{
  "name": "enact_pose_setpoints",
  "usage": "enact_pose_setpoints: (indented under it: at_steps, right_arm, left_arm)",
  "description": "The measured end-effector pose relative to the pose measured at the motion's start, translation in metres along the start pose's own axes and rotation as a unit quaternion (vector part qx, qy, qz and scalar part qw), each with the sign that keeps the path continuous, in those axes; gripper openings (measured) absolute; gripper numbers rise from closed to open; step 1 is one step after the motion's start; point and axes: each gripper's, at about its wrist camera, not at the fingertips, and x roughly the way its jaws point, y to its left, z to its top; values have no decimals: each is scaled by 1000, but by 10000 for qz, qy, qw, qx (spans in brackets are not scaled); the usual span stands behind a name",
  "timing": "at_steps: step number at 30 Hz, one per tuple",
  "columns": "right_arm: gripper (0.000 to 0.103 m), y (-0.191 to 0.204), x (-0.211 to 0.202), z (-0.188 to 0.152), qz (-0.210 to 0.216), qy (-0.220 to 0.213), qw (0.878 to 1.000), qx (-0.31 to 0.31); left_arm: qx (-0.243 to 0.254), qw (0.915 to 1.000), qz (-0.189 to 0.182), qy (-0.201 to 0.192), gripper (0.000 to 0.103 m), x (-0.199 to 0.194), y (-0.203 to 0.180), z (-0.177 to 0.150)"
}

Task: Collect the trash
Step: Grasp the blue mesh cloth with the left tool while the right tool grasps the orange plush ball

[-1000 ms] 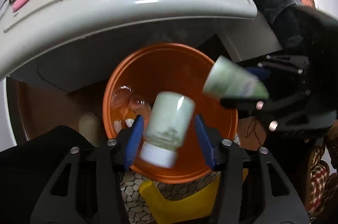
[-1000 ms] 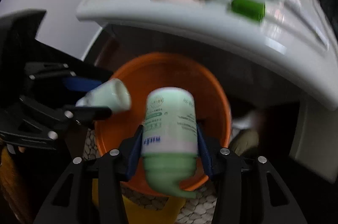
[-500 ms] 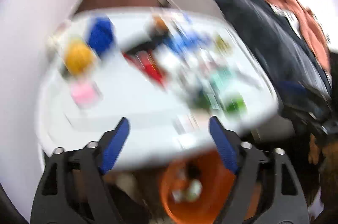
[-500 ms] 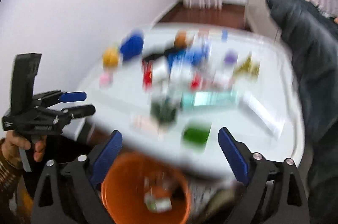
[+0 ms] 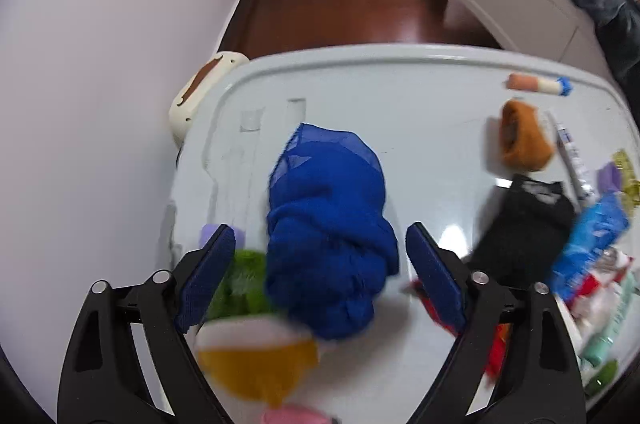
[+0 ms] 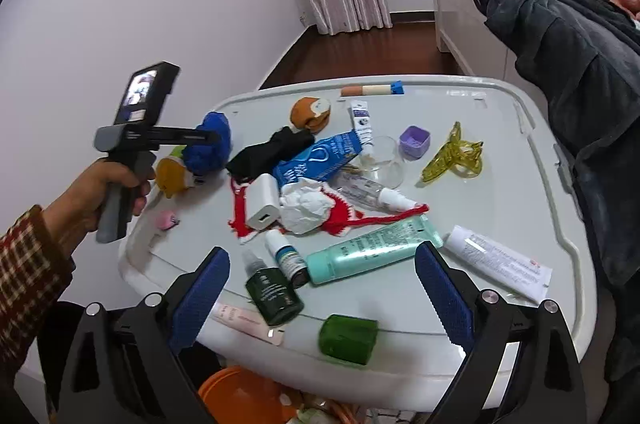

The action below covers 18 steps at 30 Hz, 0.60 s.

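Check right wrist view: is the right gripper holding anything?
No. The right gripper stands open and empty above the table with its clutter.

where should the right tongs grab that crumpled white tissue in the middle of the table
Take the crumpled tissue from above, across its puffy raised middle. It sits on the red knitted piece beside the white charger, so pinching high likely avoids both.

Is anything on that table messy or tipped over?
Yes. The white table is cluttered: a crumpled tissue sits on red knitting, and the teal tube and dark green bottle lie on their sides.
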Motion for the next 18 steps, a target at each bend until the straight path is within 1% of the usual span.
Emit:
enact_pose_setpoints:
  at_steps: [1,2,3,5,6,8,9,10,11,12,13,15,16,18]
  right_arm:
    - [92,-1,0,0,-62,-18,10000,-29]
    - [92,-2,0,1,-124,-47,9999,-62]
    - [92,-2,0,3,-154,-85,9998,-87]
    - [91,-1,3,8,-194,-107,9996,-157]
    - [90,2,6,14,-230,-97,9994,-239]
    - [90,8,13,25,-222,-88,9991,-364]
    - [90,13,18,36,-172,-66,9988,-447]
    - [90,16,22,43,-147,-64,9986,-497]
    - [90,22,31,57,-118,-77,9981,-594]
    - [90,25,39,70,-130,-83,9977,-664]
    - [90,29,52,84,-156,-63,9973,-714]
    - [90,34,89,113,-175,55,9975,-677]
    - [90,35,102,121,-206,115,9977,-631]
    - [89,38,145,142,-220,368,9981,-443]
  left_arm:
    - [-31,10000,-88,29,61,4,0,1]
    - [-103,9999,-113,-48,59,5,0,-1]
    - [-144,9996,-187,-183,57,1,1,-2]
    - [-251,9976,-538,-366,55,-12,4,-8]
    - [-312,9964,-645,-458,55,-18,5,-10]
    - [-493,9921,-946,-654,55,-40,10,-16]
    - [-580,9884,-1139,-817,55,-59,12,-22]
    - [-586,9860,-1244,-943,55,-72,12,-27]
    - [-566,9843,-1309,-1043,55,-83,8,-30]
    - [-531,9815,-1384,-1209,55,-101,6,-41]
    - [-532,9800,-1418,-1293,55,-110,4,-46]
    - [-486,9760,-1502,-1499,55,-130,0,-65]
    - [-460,9745,-1547,-1560,55,-135,-1,-73]
    - [-450,9719,-1659,-1608,55,-135,-3,-80]
